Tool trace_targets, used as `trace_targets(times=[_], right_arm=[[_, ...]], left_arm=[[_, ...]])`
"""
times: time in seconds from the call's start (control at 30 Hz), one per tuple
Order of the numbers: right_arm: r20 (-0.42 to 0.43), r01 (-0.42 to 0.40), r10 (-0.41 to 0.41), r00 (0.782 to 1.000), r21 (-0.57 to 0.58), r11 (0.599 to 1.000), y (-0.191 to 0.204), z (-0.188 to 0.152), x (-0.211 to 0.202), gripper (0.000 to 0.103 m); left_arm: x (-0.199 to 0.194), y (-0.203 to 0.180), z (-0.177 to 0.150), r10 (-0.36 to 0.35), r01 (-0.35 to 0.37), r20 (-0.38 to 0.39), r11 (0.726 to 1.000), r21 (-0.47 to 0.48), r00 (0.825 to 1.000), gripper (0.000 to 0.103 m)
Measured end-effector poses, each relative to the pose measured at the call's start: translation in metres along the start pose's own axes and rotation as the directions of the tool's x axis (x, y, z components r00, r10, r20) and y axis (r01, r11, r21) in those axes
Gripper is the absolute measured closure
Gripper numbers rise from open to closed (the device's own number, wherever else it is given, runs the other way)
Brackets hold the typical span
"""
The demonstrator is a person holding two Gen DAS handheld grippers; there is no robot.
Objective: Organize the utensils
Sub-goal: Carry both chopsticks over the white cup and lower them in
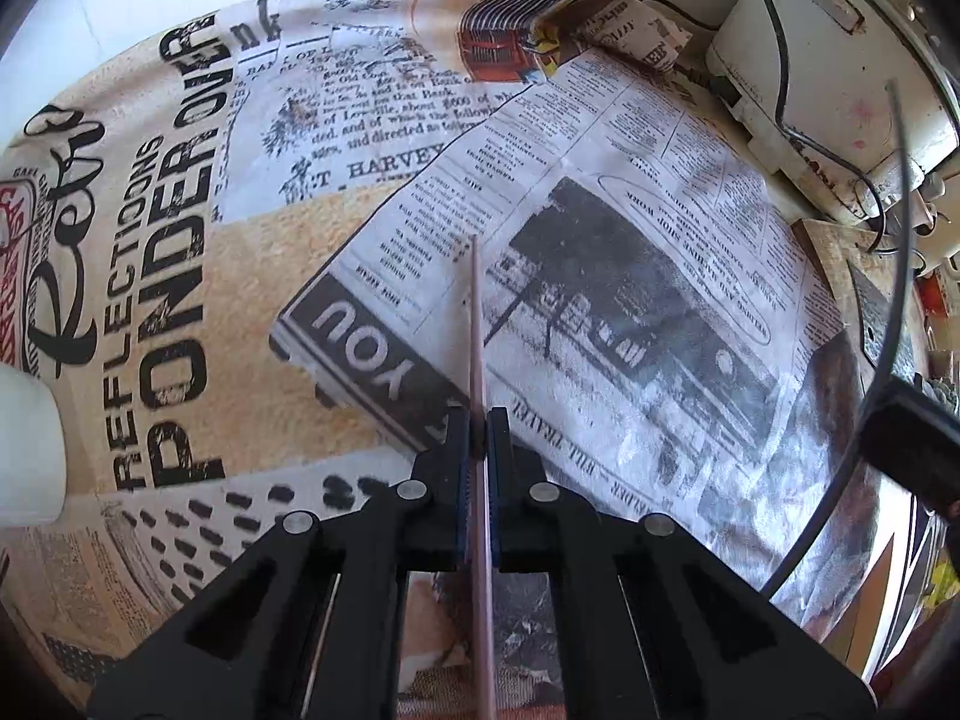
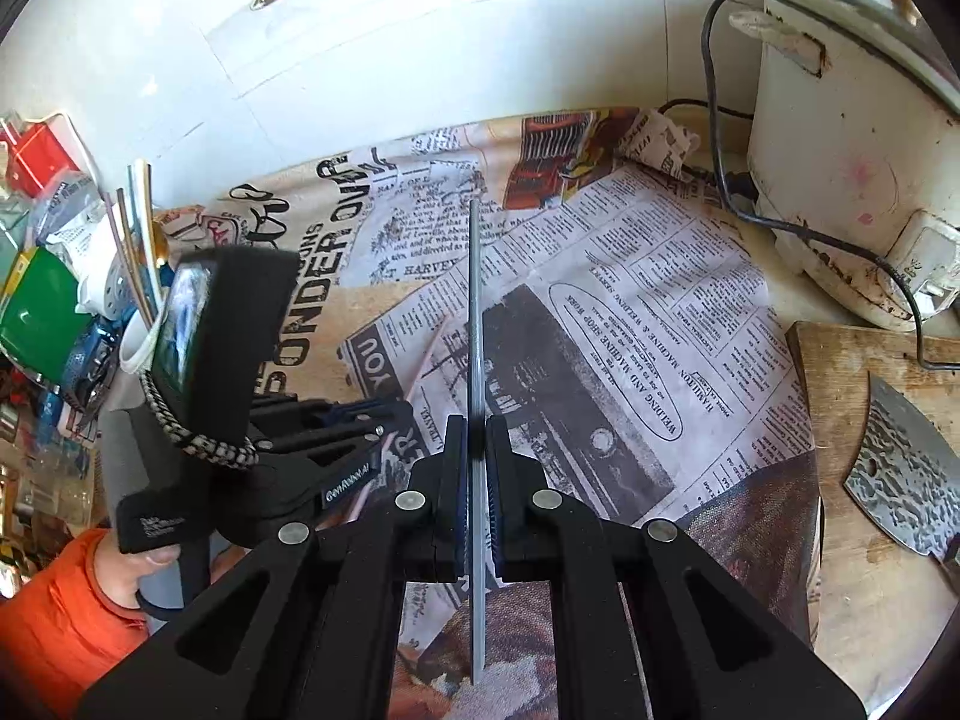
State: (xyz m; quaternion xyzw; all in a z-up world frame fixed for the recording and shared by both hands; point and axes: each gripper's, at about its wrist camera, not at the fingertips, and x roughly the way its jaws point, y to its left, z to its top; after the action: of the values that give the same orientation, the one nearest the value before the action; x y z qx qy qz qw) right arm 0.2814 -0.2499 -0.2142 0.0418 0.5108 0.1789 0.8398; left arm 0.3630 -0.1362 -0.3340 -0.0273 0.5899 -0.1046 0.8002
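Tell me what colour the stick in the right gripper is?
Grey. The chopstick pinched in the right gripper shows best in the right wrist view.

Right gripper [image 2: 478, 420] clamps a grey chopstick [image 2: 475, 324] above the newsprint cloth [image 2: 630, 276].

A chopstick [image 2: 475, 324] runs straight forward between the right gripper's [image 2: 477, 420] jaws, over the newsprint cloth [image 2: 630, 276]; left of the jaws sits the left gripper [image 2: 384, 414], with a utensil holder [image 2: 135, 342] behind it; a rice cooker [image 2: 840, 138] stands far right, a cutting board [image 2: 870, 540] nearer, a cleaver [image 2: 906, 480] on it.
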Motion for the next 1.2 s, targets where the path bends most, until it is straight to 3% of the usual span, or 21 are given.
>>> trace_targets(times=[0.37, 0.67, 1.2], right_arm=[[0.056, -0.007, 0.008, 0.998, -0.031, 0.999, 0.017, 0.000, -0.024, 0.098], [0.088, -0.016, 0.022, 0.996, -0.065, 0.998, 0.040, 0.000, -0.038, 0.098], [0.146, -0.033, 0.052, 0.988, -0.130, 0.991, 0.092, 0.008, -0.053, 0.098]], left_arm=[[-0.079, 0.006, -0.036, -0.032, 0.032, 0.139, 0.999, -0.001, 0.990, 0.100], [-0.138, 0.004, -0.056, -0.031, 0.031, 0.269, 1.000, 0.003, 0.963, 0.100], [-0.211, 0.039, -0.089, 0.015, 0.006, 0.434, 0.999, -0.045, 0.901, 0.100]])
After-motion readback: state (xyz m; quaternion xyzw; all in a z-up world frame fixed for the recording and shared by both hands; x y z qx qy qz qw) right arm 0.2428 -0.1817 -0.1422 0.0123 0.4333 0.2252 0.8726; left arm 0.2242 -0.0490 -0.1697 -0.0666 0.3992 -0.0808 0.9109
